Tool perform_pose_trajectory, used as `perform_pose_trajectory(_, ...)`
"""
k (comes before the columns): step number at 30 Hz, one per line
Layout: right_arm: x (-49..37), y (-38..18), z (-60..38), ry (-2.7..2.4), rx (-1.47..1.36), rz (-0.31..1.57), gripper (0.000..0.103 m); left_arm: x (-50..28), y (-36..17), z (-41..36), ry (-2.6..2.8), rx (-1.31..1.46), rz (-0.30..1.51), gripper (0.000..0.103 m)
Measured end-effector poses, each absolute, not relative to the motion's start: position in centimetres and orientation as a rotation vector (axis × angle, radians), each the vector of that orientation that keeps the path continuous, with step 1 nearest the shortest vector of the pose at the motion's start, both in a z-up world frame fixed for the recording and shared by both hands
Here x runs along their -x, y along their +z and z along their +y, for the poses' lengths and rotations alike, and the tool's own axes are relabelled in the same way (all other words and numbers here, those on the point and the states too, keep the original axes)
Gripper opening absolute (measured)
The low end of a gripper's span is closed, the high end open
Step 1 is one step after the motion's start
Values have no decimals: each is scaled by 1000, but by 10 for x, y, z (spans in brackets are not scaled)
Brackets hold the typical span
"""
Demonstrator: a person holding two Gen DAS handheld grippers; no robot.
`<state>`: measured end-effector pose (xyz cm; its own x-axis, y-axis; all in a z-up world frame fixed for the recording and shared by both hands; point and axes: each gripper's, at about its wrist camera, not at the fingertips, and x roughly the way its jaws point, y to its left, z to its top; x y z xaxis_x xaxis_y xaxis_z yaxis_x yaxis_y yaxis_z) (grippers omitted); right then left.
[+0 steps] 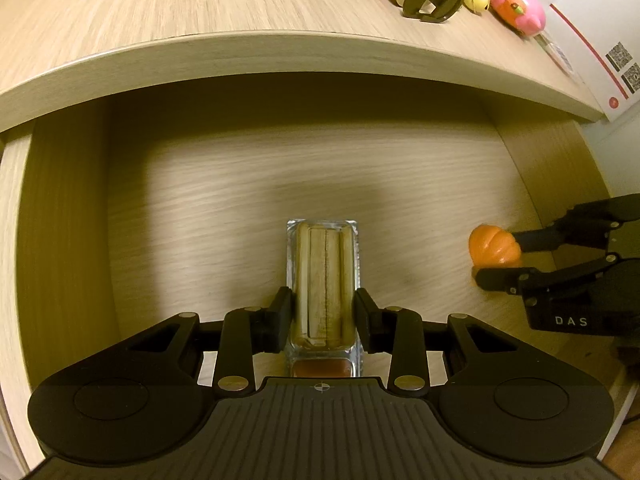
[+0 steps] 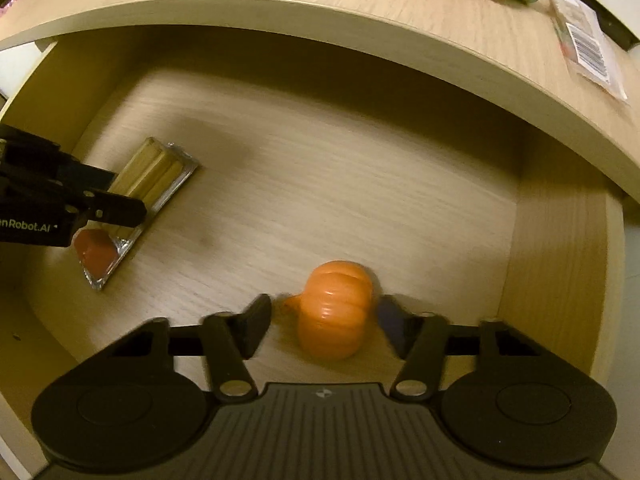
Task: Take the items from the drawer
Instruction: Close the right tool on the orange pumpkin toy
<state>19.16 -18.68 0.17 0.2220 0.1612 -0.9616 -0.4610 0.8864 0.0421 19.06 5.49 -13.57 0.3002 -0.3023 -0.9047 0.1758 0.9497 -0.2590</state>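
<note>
In the open wooden drawer lies a clear snack pack with biscuit sticks and a red dip cup. My left gripper is shut on its near half, both pads against the sides. The same pack shows at the left of the right wrist view, with the left gripper over it. A small orange toy pumpkin rests on the drawer floor between my right gripper's fingers. The right pad is at the pumpkin; the left pad stands a little off it. In the left wrist view the pumpkin sits at the right gripper's tips.
The desk top overhangs the drawer's back. On it lie a black hair claw, a pink toy, a pumpkin-face toy, other small toys and packets. A barcoded packet lies at the right. The drawer's right wall is close to the pumpkin.
</note>
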Motion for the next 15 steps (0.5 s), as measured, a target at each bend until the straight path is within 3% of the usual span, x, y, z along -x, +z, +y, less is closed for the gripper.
perform_pose_trajectory(4, -190, 5, -187, 453, 245, 1271, 38, -190, -134, 56, -318, 119, 1226, 37)
perform_pose_trajectory(15, -193, 7, -169, 476, 240, 1262, 38, -187, -128, 45, -362, 19, 1244, 35)
